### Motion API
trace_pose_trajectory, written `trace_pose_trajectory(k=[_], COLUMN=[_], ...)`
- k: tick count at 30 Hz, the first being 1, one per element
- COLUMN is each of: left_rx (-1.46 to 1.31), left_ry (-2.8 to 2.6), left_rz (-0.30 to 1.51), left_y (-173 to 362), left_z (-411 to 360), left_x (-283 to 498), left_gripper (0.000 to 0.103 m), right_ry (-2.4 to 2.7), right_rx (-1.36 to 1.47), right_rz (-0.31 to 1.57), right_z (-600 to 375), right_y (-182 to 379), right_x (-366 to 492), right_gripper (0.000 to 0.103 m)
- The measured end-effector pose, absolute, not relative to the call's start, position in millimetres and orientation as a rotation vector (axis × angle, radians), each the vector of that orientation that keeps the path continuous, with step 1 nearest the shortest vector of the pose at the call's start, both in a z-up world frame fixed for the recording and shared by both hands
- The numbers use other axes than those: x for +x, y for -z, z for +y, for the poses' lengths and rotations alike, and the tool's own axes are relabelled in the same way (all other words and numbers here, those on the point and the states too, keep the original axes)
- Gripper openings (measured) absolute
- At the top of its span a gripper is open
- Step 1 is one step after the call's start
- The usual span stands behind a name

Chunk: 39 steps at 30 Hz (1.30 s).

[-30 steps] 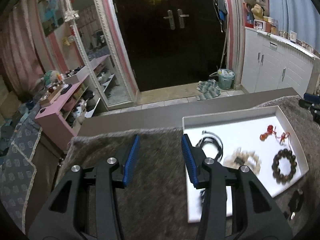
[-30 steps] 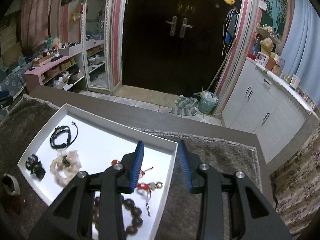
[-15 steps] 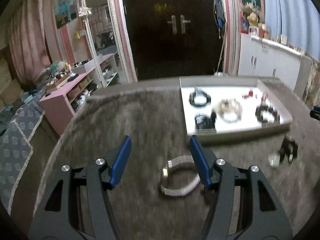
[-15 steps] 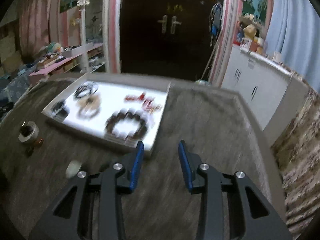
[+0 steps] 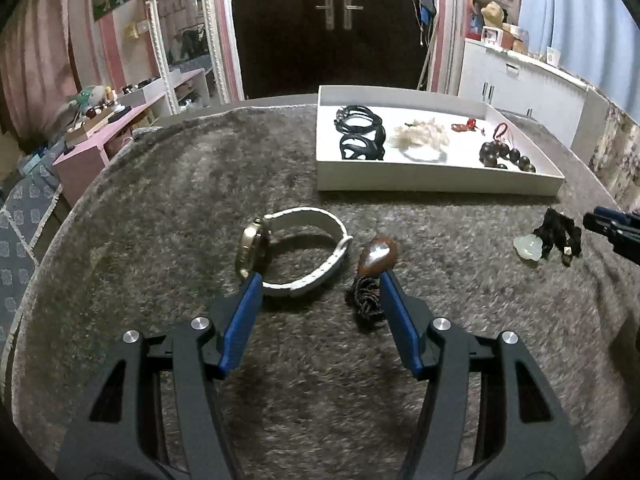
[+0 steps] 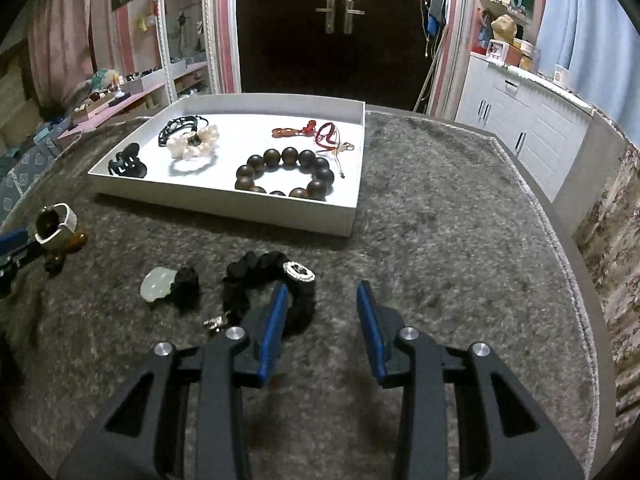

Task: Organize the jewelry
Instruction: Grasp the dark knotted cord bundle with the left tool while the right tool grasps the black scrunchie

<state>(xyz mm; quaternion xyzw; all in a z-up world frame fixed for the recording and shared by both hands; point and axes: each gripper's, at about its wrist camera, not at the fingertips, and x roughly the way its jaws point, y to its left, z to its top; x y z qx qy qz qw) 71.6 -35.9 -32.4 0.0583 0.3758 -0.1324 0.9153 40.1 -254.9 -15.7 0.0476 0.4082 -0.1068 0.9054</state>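
Both grippers low over the table, jaws open, nothing held.

The watch (image 5: 294, 252) lies just ahead of the left gripper (image 5: 320, 278), between its blue pads; the black bracelet (image 6: 276, 280) touches the right gripper (image 6: 322, 294) outside its left pad.

Tabletop (image 5: 160, 208) under rough grey shaggy cloth. Tray (image 6: 224, 204) matt white, card-like. Bead bracelet (image 6: 286, 174) glossy dark wood. Watch (image 5: 294, 252): shiny gold-tone metal case, pale strap. Pendant (image 5: 377, 256) polished brown. Tongs' pads (image 5: 240, 322) blue, finely ribbed.
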Motion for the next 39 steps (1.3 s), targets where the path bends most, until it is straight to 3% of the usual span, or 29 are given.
trace_pose_trajectory(k=[5, 13, 17, 19, 20, 29, 34, 39], left_rx=[0.138, 0.166, 0.188, 0.181, 0.174, 0.228, 0.215, 0.182], left_ry=[0.294, 0.335, 0.336, 0.336, 0.339, 0.321, 0.337, 0.343], left_rz=[0.768, 0.794, 0.822, 0.853, 0.873, 0.866, 0.868, 0.881], left_y=[32, 39, 47, 51, 54, 57, 55, 54], left_z=[-45, -54, -61, -62, -62, -71, -72, -68], left_x=[71, 73, 77, 82, 84, 84, 86, 88], left_gripper=[0.060, 0.060, 0.059, 0.043, 0.040, 0.039, 0.027, 0.023], right_ry=[0.215, 0.201, 0.196, 0.193, 0.191, 0.195, 0.176, 0.178], right_rx=[0.082, 0.104, 0.087, 0.086, 0.086, 0.043, 0.087, 0.108], right_rz=[0.871, 0.909, 0.908, 0.909, 0.908, 0.901, 0.899, 0.897], right_z=[-247, -248, -244, -245, -245, -239, -244, -247], right_y=[25, 41, 43, 43, 43, 42, 43, 43], right_x=[54, 54, 55, 55, 55, 53, 53, 53], right_gripper=[0.035, 0.018, 0.017, 0.017, 0.017, 0.014, 0.013, 0.010])
